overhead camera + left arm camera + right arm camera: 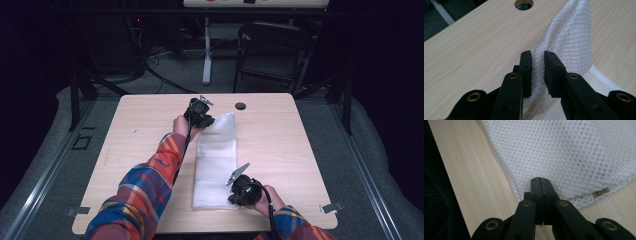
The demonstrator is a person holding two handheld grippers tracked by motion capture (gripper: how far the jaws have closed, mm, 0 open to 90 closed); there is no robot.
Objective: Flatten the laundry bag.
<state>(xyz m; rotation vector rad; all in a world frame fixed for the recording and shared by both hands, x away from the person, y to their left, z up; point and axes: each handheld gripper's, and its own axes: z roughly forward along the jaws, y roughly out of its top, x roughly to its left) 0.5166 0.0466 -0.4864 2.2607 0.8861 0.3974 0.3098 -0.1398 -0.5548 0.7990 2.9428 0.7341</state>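
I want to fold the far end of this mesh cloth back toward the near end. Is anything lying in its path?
Nothing visible does. The cloth lies on bare table; the hole sits beyond it. The left gripper has the far end between its jaws, the right gripper at the near edge.

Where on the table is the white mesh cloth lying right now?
In the high view the white mesh cloth lies as a folded strip down the middle of the table, its far end at the left gripper and its near corner at the right gripper.
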